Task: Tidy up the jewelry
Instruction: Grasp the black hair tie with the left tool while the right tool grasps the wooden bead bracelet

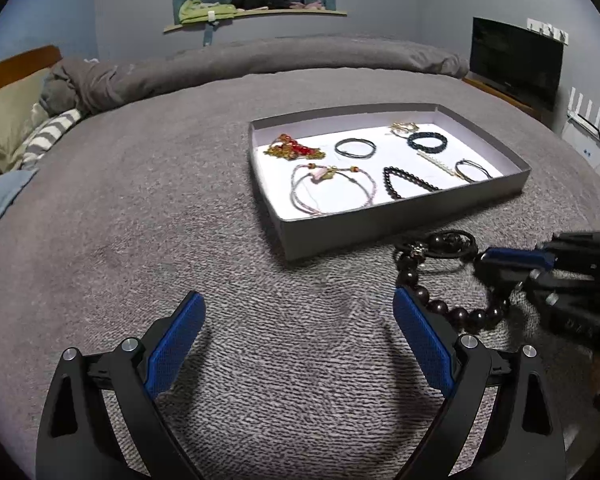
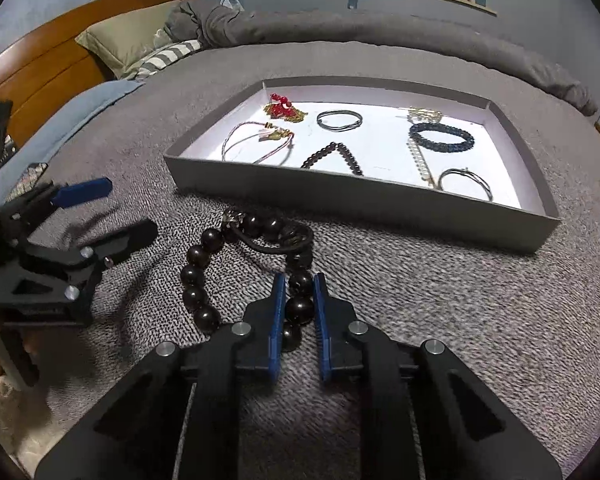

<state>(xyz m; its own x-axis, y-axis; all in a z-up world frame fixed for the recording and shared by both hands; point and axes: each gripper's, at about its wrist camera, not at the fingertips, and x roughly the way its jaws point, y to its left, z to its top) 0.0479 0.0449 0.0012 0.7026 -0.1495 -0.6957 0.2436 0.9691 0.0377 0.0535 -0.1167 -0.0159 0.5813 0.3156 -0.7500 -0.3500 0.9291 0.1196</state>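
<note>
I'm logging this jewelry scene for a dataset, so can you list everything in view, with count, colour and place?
Large bead bracelet: 1, dark brown, on the blanket in front of the tray, with a dark cord loop at its far end.
Tray: 1, grey walls, white floor, on the bed.
Small bead bracelet: 1, dark, tray near side.
Pink cord bracelet: 1, tray near left.
Red and gold piece: 1, tray far left.
Thin dark bangles: 1 set, tray far middle.
Braided bracelet: 1, dark blue, tray right.
Blanket: 1, grey, covering the bed.
Left gripper: open, over bare blanket.
Right gripper: closed around a large bead.
</note>
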